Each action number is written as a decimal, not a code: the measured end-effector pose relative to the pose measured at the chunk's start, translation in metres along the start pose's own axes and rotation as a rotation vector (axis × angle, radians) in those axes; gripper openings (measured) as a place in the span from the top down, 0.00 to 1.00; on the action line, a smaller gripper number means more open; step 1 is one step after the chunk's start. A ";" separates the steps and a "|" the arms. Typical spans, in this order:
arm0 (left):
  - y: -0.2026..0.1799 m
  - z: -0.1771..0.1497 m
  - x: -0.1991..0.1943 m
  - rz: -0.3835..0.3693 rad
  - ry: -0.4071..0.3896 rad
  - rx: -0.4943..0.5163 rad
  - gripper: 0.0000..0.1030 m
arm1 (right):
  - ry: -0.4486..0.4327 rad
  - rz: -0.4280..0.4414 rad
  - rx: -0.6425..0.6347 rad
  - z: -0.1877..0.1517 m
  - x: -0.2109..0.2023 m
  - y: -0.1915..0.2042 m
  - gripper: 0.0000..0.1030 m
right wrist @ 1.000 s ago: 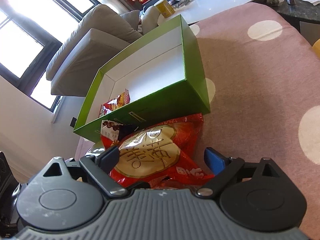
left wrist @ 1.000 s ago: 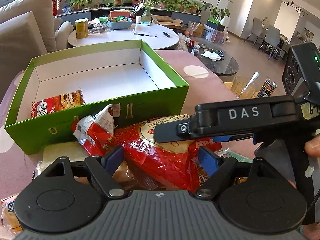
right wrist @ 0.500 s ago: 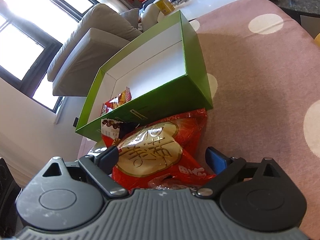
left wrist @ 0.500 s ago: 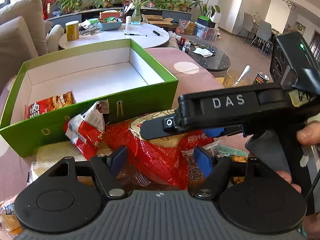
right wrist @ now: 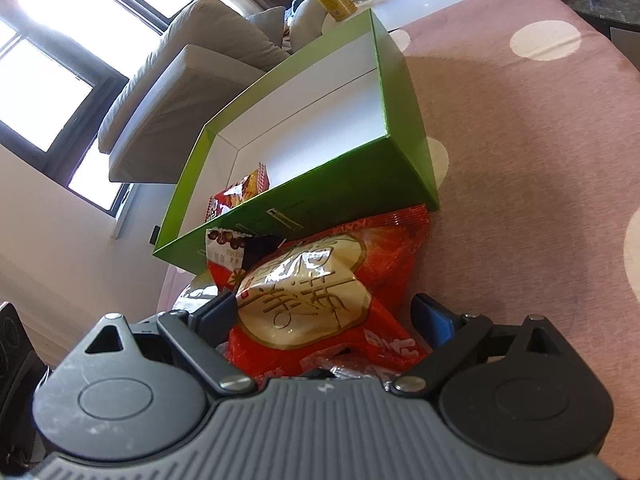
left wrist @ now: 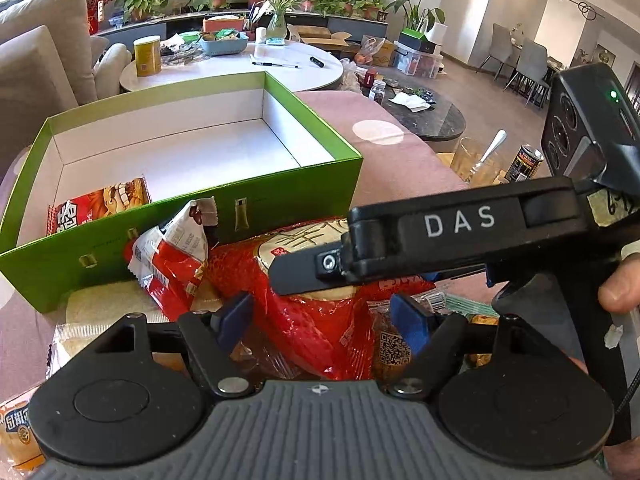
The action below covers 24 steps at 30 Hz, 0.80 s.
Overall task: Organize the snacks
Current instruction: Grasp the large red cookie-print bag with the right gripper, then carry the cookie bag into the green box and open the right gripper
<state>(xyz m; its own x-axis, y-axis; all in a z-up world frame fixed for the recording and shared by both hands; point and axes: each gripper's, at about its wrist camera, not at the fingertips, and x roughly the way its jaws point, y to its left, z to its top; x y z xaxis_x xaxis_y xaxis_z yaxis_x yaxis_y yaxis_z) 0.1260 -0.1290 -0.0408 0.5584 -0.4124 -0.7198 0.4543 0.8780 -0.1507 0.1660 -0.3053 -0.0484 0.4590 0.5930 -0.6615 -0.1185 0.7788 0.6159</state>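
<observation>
Beige sofa (right wrist: 192, 92), bright window (right wrist: 44, 88), round table (left wrist: 240, 68)

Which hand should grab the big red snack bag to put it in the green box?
Probably the right. Its tool already straddles the big red snack bag, open pads either side, facing the green cardboard box. The left tool sits lower, partly blocked by the right one.

The big red snack bag (left wrist: 320, 320) is glossy, crinkled plastic film. The green box (left wrist: 280, 208) looks like smooth cardboard, slightly sheened outside, matt white inside. The pink dotted tablecloth (right wrist: 520, 160) is matt woven cloth.
</observation>
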 end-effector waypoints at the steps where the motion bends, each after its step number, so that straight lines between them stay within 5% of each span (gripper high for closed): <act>1: -0.001 0.000 0.000 0.004 -0.002 0.003 0.31 | 0.003 0.004 -0.002 0.000 0.000 0.000 0.06; 5: -0.003 0.001 -0.002 0.028 -0.022 0.009 0.43 | -0.010 0.012 -0.012 -0.003 -0.003 0.002 0.14; 24: -0.024 0.010 -0.084 0.014 -0.238 0.048 0.43 | -0.219 0.052 -0.148 -0.020 -0.081 0.067 0.17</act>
<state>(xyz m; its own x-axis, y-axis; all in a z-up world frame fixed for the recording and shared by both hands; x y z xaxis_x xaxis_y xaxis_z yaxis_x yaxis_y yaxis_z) 0.0758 -0.1179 0.0301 0.7101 -0.4509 -0.5408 0.4745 0.8739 -0.1055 0.1032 -0.2969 0.0373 0.6264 0.5871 -0.5128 -0.2667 0.7795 0.5667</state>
